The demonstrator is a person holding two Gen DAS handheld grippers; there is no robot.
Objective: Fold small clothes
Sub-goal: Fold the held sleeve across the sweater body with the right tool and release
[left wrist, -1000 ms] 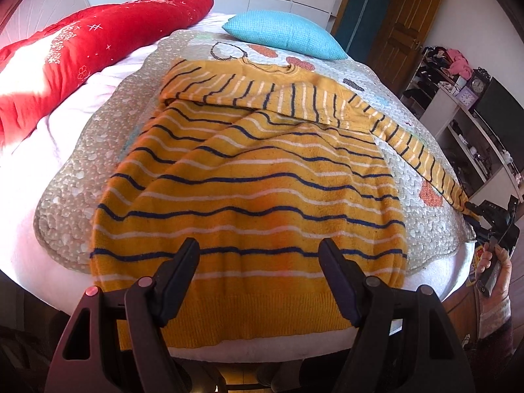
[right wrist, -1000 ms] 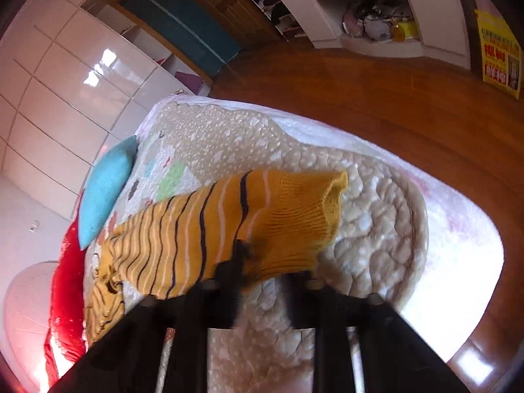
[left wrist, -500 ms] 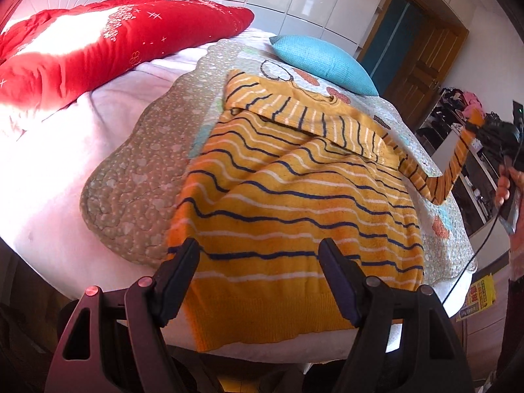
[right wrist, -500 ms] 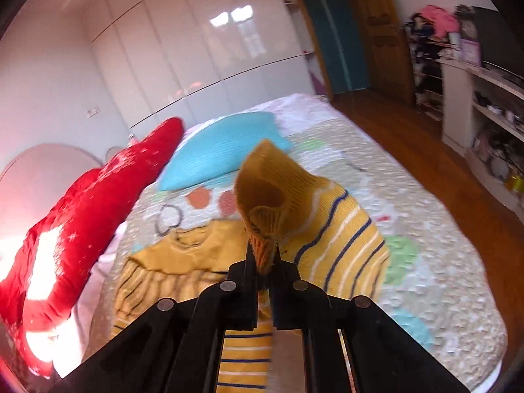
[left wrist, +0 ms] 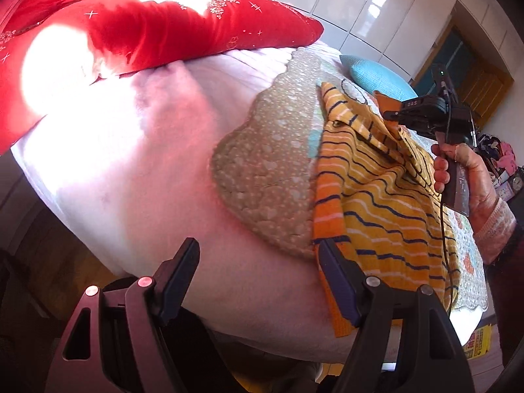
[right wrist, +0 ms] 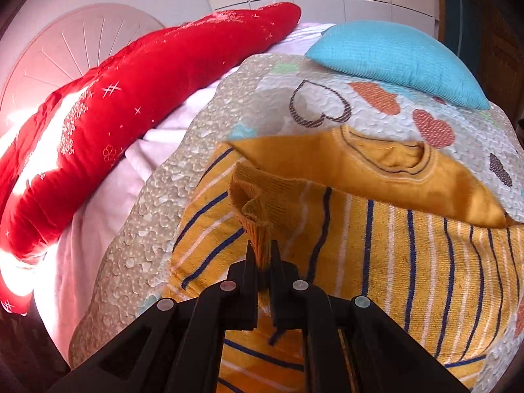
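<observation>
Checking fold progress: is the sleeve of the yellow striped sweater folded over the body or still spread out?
Folded over: the right gripper, shut on the ribbed cuff, holds the sleeve across the yellow striped sweater.

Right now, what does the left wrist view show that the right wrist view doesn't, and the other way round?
Only the left wrist view: the open left tongs with nothing between them, above the white sheet, with the sweater's hem corner at one finger; the person's right hand gripping the other tool's handle.

Only the right wrist view: the right tongs shut on the sweater's sleeve cuff, the sweater's neckline, and the white round headboard.

Both: the yellow striped sweater, the heart-print quilt, the red bolster and the blue pillow.
</observation>
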